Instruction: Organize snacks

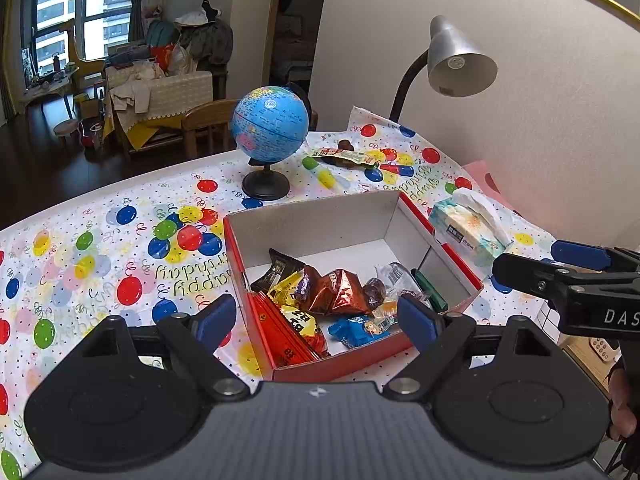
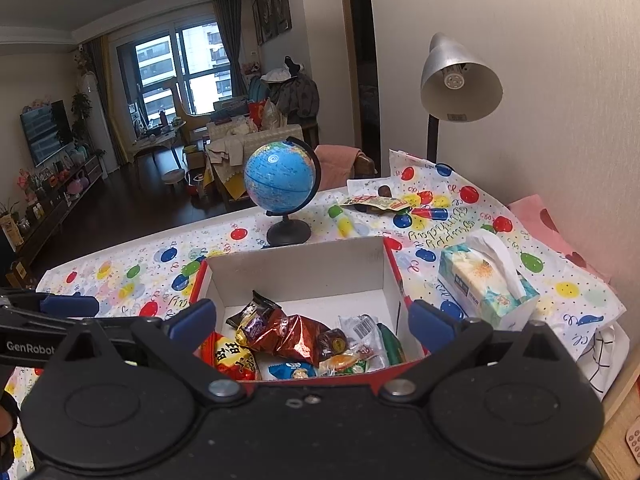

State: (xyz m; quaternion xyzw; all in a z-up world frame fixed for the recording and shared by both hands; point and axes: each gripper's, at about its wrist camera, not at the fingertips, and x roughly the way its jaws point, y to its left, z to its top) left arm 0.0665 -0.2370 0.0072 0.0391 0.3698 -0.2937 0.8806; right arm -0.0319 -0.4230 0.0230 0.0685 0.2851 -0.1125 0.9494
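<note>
Your left gripper (image 1: 316, 318) hangs released over the near rim of the red box (image 1: 320, 220), its blue pads spread wide with nothing between them. Your right gripper (image 2: 312, 322) is likewise released, its pads straddling the near end of the same box, and it shows at the right edge of the left wrist view. The box sits mid-frame on the counter (image 1: 100, 248), white inside, its walls standing tall at the far end and sides. Inside, the snacks crowd the near half: a crumpled copper foil bag (image 1: 340, 290), a black wrapper (image 1: 276, 270), a red and yellow pack (image 1: 300, 322), a blue packet (image 1: 360, 330) and a green bar (image 1: 430, 290) against the right wall. The far half of the box floor is bare. More loose snacks (image 1: 344, 156) lie in the upper middle of the frame, beyond the box, right of the globe (image 1: 270, 124). A tissue pack (image 1: 468, 228) sits just right of the box, and the lamp (image 1: 456, 60) leans over that side.
</note>
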